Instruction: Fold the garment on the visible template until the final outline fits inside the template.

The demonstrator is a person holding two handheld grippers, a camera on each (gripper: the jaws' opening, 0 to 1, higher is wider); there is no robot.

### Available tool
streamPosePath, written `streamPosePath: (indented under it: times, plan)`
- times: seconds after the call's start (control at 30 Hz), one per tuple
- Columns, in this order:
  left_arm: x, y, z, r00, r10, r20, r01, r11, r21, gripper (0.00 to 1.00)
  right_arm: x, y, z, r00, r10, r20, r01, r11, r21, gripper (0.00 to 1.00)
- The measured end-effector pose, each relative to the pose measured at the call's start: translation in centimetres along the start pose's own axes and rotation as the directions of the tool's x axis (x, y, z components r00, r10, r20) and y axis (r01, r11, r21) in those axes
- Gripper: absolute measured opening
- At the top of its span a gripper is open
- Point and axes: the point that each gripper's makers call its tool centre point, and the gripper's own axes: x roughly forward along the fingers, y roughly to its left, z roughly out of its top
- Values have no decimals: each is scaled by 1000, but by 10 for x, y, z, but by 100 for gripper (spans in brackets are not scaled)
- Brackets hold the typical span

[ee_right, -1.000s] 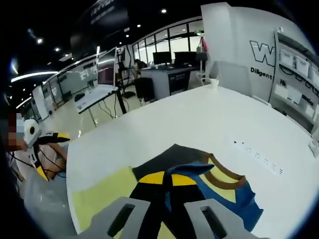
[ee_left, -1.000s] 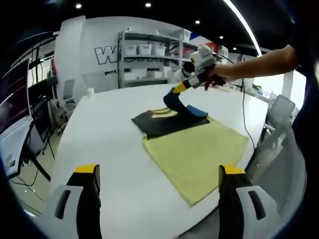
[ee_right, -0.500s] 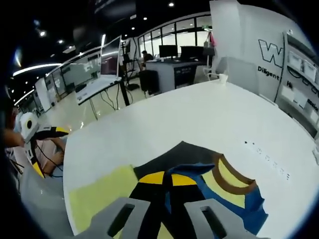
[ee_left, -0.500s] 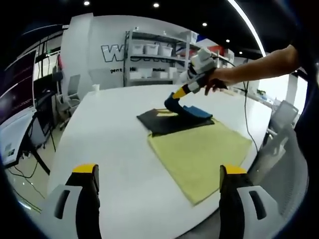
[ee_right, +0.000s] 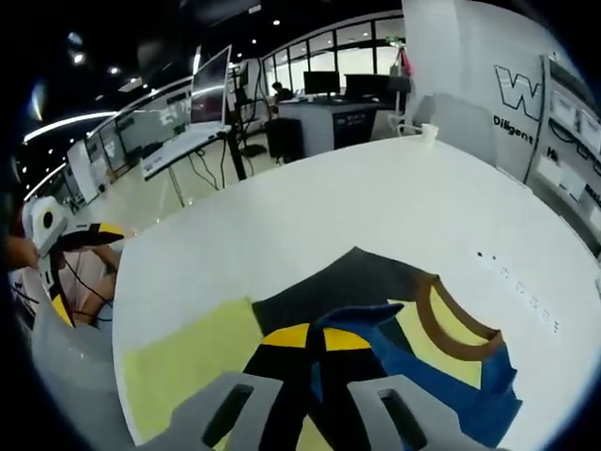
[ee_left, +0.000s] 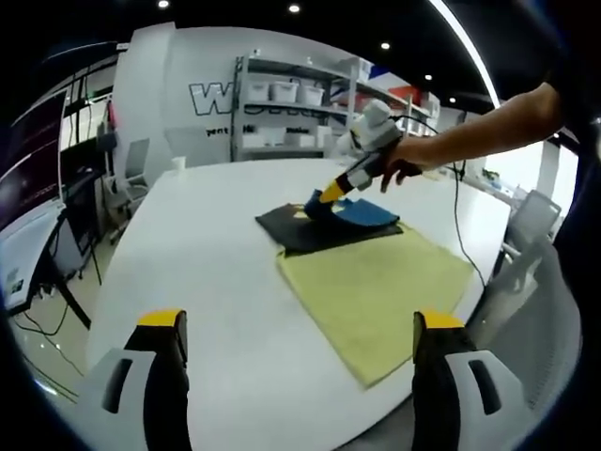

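White table [ee_left: 188, 272] bears yellow template [ee_left: 376, 282]; right gripper [ee_left: 331, 193] pinches garment [ee_right: 376, 319], left gripper [ee_left: 296, 376] gapes empty; far shelves [ee_left: 282, 103], wall letter "W".

Big white "W" lettering [ee_left: 208, 98] is showing on the grey back wall [ee_left: 178, 85] in left gripper view, rest of word is running behind the shelf rack [ee_left: 282, 117]; small dark line under it is too blurry, approx "yent". In right gripper view, the same wall [ee_right: 470, 66] is carrying "W" [ee_right: 518, 86] w/ "Diligent" [ee_right: 512, 124] below, cut at the rack. Nothing else legible.
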Motion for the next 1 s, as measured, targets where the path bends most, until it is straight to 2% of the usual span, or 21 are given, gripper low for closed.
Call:
streamPosePath:
  times: [0.5, 0.87, 1.0]
  plan:
    - [-2, 13, -4, 1000, 7, -11, -7, 1000, -1, 97, 15, 8, -13, 1000, 8, -22, -8, 1000, -20, 0]
    - [-1, 10, -8, 1000, -2, -19, 2, 1000, -7, 97, 18, 10, -16, 1000, 19, -23, -20, 999, -25, 0]
    - [0, 9, -6, 1000, -4, -17, 4, 1000, -8, 97, 20, 18, -18, 999, 48, -22, -49, 998, -27, 0]
